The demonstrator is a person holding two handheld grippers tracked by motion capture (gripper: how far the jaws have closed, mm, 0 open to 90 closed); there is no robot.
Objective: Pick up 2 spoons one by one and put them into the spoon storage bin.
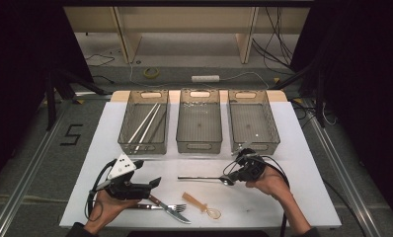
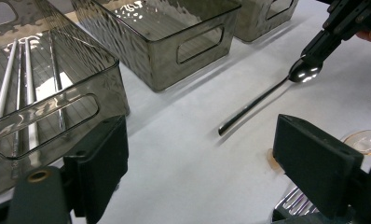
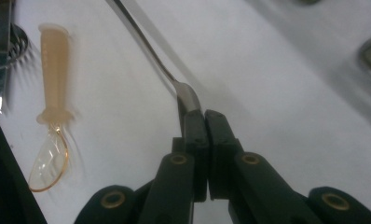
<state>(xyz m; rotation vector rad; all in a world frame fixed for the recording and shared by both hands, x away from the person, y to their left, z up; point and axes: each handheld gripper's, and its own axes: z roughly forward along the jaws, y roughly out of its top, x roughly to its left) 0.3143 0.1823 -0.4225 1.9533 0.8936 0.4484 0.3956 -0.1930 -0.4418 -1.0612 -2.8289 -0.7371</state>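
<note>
My right tool (image 1: 229, 178) is clenched on the metal spoon (image 1: 199, 177)'s bowl. Next I lift it into 1 bin (image 1: 254, 140). My left tool (image 1: 145, 183) hangs released.

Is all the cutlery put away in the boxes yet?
Not yet. White chopsticks already lie in the left bin. The right gripper is shut on the metal spoon, which looks next to go. A fork, a knife and an orange plastic spoon wait on the table.

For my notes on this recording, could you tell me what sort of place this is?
Probably a lab recording rig: a white-covered table on a metal frame, dark curtains at the sides, loose cables on the floor, and three sorting bins for cutlery.
</note>
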